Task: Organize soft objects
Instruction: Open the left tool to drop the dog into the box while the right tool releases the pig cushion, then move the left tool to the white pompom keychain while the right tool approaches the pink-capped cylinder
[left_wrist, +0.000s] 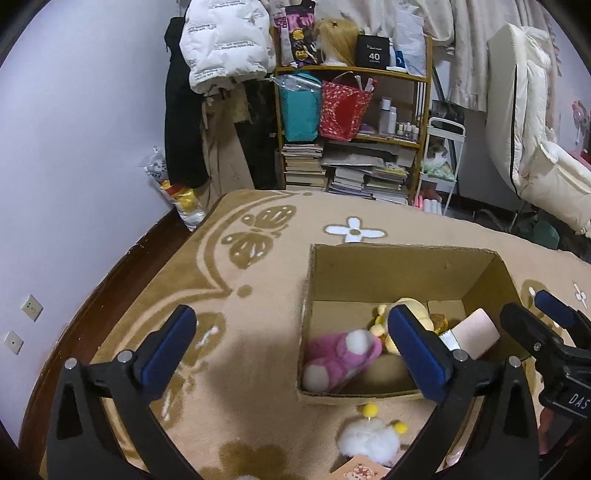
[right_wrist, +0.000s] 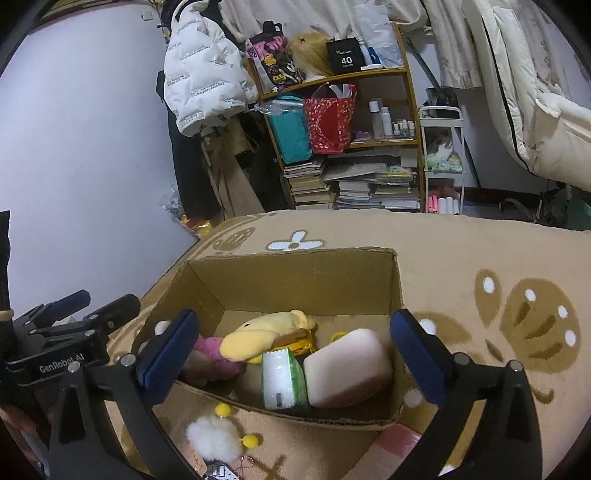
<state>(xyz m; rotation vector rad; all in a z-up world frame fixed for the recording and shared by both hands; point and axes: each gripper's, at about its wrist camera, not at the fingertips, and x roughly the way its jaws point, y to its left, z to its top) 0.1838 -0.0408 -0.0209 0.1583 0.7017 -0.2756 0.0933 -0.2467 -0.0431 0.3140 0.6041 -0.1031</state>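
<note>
- The left gripper (left_wrist: 295, 347), black with blue pads, stands wide apart with nothing between its fingers; it hangs over the rug's near part and the left edge of the box.
- The right gripper (right_wrist: 293, 350), built the same, is also spread wide and grips nothing; through its gap the box interior shows.
- The open brown cardboard box (right_wrist: 295, 273) sits on the beige rug with brown butterfly pattern (left_wrist: 258, 302).
- Inside the box, a pink fluffy slipper with white pompoms (left_wrist: 341, 356) lies at the left, partly blurred in the left wrist view.
- Beside it rests a yellow plush toy (right_wrist: 258, 334), and to its right a green-and-white tissue pack (right_wrist: 282, 380) stands touching a pale pink rounded soft block (right_wrist: 349, 369).
- Outside the box, just before its near wall, a white fluffy plush with yellow pompoms (right_wrist: 216, 434) lies on the rug.
- Far behind, a wooden shelf (left_wrist: 351, 72) holds bags, bottles and stacked books.
</note>
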